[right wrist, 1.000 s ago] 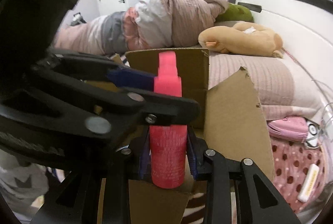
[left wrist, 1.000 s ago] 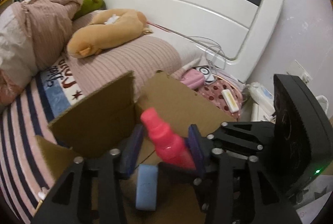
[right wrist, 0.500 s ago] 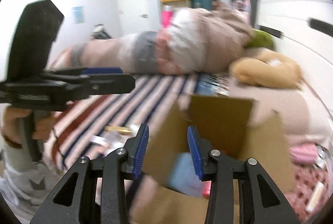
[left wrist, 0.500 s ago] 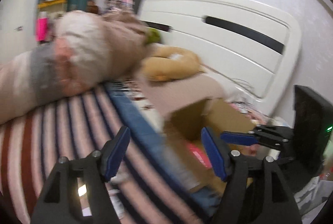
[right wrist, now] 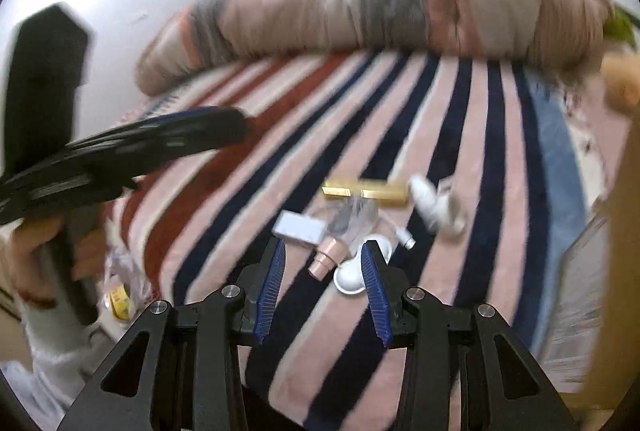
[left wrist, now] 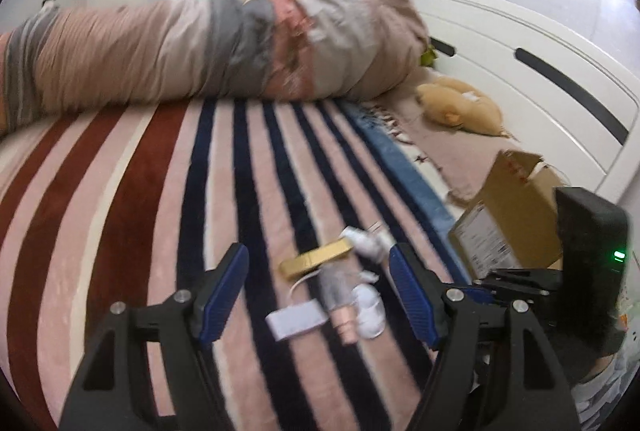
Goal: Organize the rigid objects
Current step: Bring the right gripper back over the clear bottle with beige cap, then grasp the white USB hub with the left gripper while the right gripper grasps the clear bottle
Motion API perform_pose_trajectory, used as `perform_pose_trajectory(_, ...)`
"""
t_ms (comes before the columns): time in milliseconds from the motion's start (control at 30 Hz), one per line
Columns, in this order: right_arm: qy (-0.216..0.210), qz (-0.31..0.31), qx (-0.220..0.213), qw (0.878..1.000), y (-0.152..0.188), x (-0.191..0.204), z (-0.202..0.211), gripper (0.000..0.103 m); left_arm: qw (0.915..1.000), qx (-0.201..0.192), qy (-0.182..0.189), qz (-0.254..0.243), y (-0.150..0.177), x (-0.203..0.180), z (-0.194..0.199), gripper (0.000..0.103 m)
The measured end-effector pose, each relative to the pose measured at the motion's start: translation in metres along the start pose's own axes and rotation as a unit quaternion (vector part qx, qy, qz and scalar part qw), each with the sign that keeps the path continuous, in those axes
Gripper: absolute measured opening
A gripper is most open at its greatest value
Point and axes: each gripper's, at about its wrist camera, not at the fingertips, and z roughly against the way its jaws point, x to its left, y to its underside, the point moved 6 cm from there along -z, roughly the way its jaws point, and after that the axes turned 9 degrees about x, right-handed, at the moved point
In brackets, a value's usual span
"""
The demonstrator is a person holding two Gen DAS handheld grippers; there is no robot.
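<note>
Several small items lie in a loose cluster on the striped bedspread (left wrist: 160, 231). Among them are a gold bar (left wrist: 316, 258), a flat white box (left wrist: 296, 319), a clear bottle with a pink cap (left wrist: 340, 307), a white round piece (left wrist: 370, 313) and a small white bottle (left wrist: 368, 241). My left gripper (left wrist: 316, 263) hangs open just short of the cluster, holding nothing. My right gripper (right wrist: 324, 251) is open more narrowly, its tips near the pink-capped bottle (right wrist: 326, 257) and the round piece (right wrist: 350, 277), touching neither. The gold bar (right wrist: 364, 192) lies beyond. The cardboard box (left wrist: 512, 207) stands at the right.
A rolled duvet (left wrist: 200, 51) lies across the far side of the bed. A tan plush toy (left wrist: 460, 107) and the white headboard (left wrist: 520, 51) are at the right. A person's hand (right wrist: 36, 251) holds the left gripper (right wrist: 160, 139). A plastic bag (right wrist: 120, 287) lies at the bed's left edge.
Both grippers swung left, away from the cardboard box, to the cluster on the bedspread. The pink spray bottle held over the box is out of both; both sets of jaws opened.
</note>
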Motion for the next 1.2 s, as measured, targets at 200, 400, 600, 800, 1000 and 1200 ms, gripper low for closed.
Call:
perform_pose_trajectory(200, 0.012, -0.047, 0.02, 0.999, -0.017, -0.012, -0.055, 0.035, 0.9996, 0.009, 0.003, 0.027, 0.02, 0.024, -0.009, 0.07)
perform_pose_trajectory(400, 0.031, -0.067, 0.031, 0.997, -0.031, -0.017, -0.08, 0.036, 0.999, 0.011, 0.011, 0.042, 0.024, 0.037, -0.011, 0.07)
perform_pose_trajectory(600, 0.1, -0.036, 0.045, 0.993, -0.035, -0.017, -0.089, 0.026, 0.9982, 0.03, 0.014, 0.049, 0.033, 0.046, -0.024, 0.07)
perform_pose_trajectory(800, 0.061, -0.042, 0.009, 0.997, -0.028, -0.015, -0.047, 0.023, 0.9971, 0.062, 0.025, 0.037, 0.049, 0.043, -0.05, 0.07)
perform_pose_trajectory(1000, 0.122, -0.045, -0.005, 0.991, -0.006, -0.036, 0.003, 0.023, 0.9937, 0.097, 0.045, 0.034, 0.055, 0.026, -0.083, 0.07)
perform_pose_trajectory(1200, 0.153, -0.078, 0.03, 0.985, 0.029, -0.07, -0.01, 0.023, 0.9945, 0.1, 0.003, 0.032, 0.056, 0.013, -0.104, 0.07)
